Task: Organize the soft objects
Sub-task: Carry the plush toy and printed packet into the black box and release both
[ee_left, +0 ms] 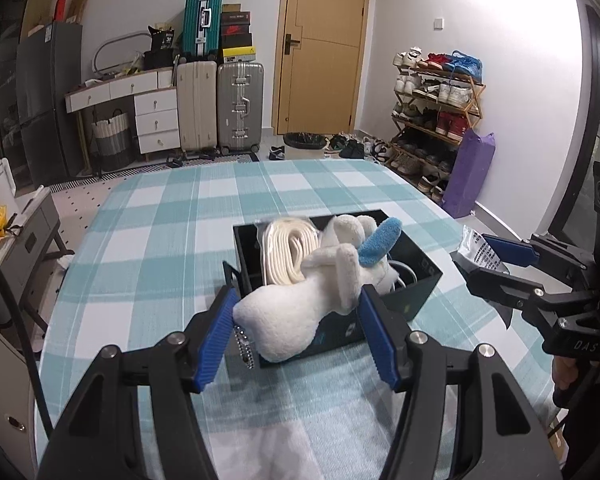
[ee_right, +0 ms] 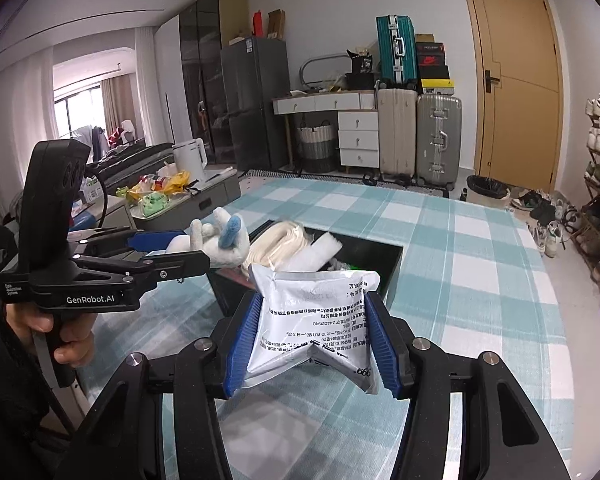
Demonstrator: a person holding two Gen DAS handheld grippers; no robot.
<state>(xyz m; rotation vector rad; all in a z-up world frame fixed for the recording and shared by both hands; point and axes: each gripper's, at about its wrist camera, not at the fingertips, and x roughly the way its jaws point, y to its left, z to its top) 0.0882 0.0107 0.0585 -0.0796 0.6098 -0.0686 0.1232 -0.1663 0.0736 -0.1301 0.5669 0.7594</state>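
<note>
A white plush toy (ee_left: 300, 304) with a blue ear lies over the near rim of a black box (ee_left: 416, 276) on the checked table. My left gripper (ee_left: 298, 336) is closed around the toy's body, its blue pads at both sides. A cream rolled cloth (ee_left: 284, 252) sits inside the box. My right gripper (ee_right: 312, 344) is shut on a crumpled silver printed packet (ee_right: 312, 316), held just before the box (ee_right: 388, 256). The right gripper also shows in the left wrist view (ee_left: 496, 264), to the right of the box. The toy (ee_right: 220, 240) shows in the right wrist view too.
The table wears a teal and white checked cloth (ee_left: 180, 216). Suitcases (ee_left: 220, 108), a white drawer unit, a door, a black bin (ee_left: 304, 144) and a shoe rack (ee_left: 436, 120) stand beyond it. A low side table with clutter (ee_right: 160, 196) is to the left.
</note>
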